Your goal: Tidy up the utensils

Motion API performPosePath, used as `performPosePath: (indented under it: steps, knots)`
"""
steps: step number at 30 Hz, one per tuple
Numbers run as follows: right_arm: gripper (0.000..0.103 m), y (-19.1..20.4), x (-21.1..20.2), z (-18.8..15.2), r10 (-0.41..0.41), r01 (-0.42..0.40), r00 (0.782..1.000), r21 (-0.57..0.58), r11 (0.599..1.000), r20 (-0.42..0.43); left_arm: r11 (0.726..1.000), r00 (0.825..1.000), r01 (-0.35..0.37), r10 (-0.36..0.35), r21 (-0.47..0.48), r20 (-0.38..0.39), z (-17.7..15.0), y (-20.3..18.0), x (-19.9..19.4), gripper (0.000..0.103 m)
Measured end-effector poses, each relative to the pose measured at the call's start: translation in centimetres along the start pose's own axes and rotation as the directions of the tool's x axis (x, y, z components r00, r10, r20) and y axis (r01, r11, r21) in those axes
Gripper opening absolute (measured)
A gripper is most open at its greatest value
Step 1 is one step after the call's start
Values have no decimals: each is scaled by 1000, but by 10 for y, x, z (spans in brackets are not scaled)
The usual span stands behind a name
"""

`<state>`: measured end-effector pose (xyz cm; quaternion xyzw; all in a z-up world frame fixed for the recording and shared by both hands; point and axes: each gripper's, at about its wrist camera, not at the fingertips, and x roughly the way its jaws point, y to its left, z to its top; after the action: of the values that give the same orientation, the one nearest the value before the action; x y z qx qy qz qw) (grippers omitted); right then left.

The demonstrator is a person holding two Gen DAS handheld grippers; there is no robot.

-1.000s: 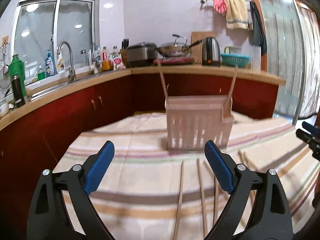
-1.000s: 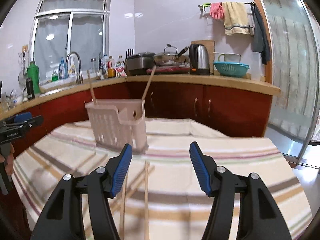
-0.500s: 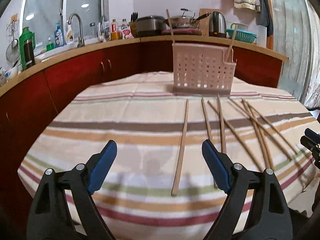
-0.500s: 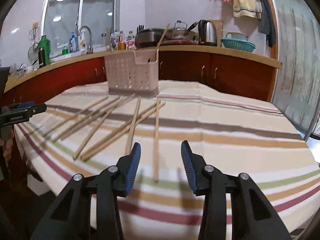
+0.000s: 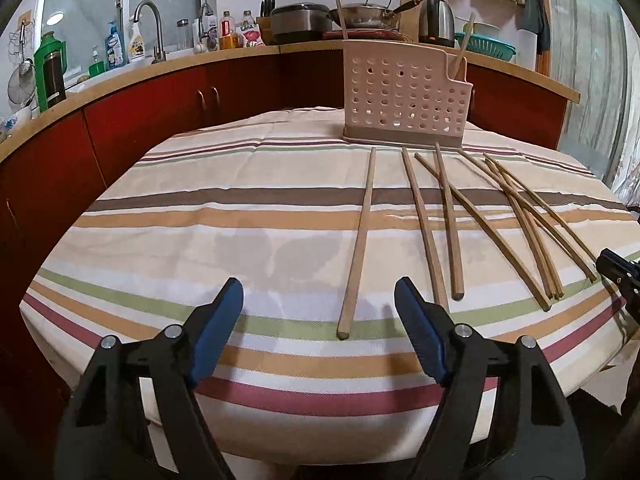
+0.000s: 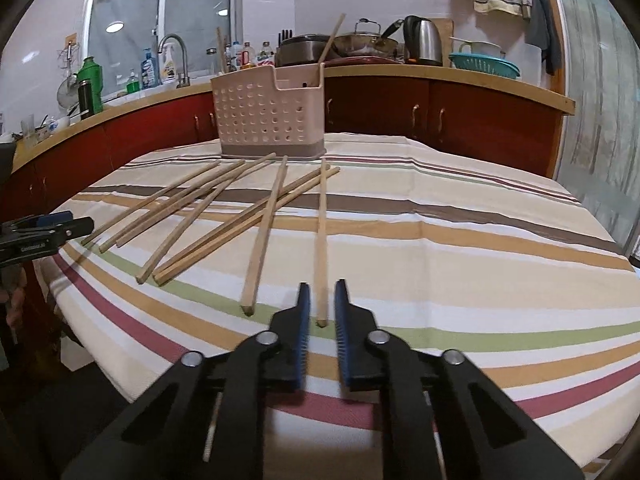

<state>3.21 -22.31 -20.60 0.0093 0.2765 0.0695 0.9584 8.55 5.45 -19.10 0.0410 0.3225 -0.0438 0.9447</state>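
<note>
Right wrist view: the right gripper (image 6: pixel 320 312) jaws are clenching one chopstick (image 6: pixel 321 240) to lift it. Left gripper (image 5: pixel 318 312) jaws are closing, nothing between them, lining up another chopstick (image 5: pixel 360 240) for the basket (image 5: pixel 404 96).

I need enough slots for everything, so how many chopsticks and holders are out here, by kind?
Chopsticks lying on the tablecloth: 8
Chopsticks standing in the holder: 2
Perforated holder: 1
Total: 11

I count eight chopsticks (image 6: pixel 320 240) flat on the cloth, two more upright in one holder (image 6: pixel 268 116).
</note>
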Motion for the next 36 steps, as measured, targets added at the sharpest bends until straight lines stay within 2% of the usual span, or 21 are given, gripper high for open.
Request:
performPosePath:
  steps: [6,17,21,28,30,32,33,35,36]
  knots:
    - [6,-5,-2,0,11,-11,1000,23,1000,-5,1000,1000,12,-12,3,-24,-1,-2,4,67]
    - [6,-8,-3,0,18,-18,1000,31,999,-6,998,997,56,-55,28,-52,-3,-6,11,41]
    - [6,-8,-3,0,22,-22,1000,38,999,-6,997,996,72,-70,36,-48,-3,-8,12,36]
    - [6,-8,-3,0,27,-26,1000,46,999,-6,997,996,77,-76,24,-39,-4,-8,11,36]
    - [6,-8,-3,-1,28,-28,1000,47,999,-6,996,996,88,-87,26,-36,-5,-9,10,31]
    - [6,-8,-3,-1,31,-31,1000,48,998,-5,994,995,99,-98,35,-36,-6,-11,9,19]
    - [6,-8,-4,-1,31,-31,999,49,998,-5,994,994,101,-99,43,-36,-6,-13,9,17]
    - [6,-8,-4,-1,31,-31,999,51,998,-5,992,993,115,-113,43,-37,-6,-14,9,7]
    - [6,-8,-5,-1,31,-31,999,51,998,-5,992,992,118,-117,41,-38,-6,-15,8,7]
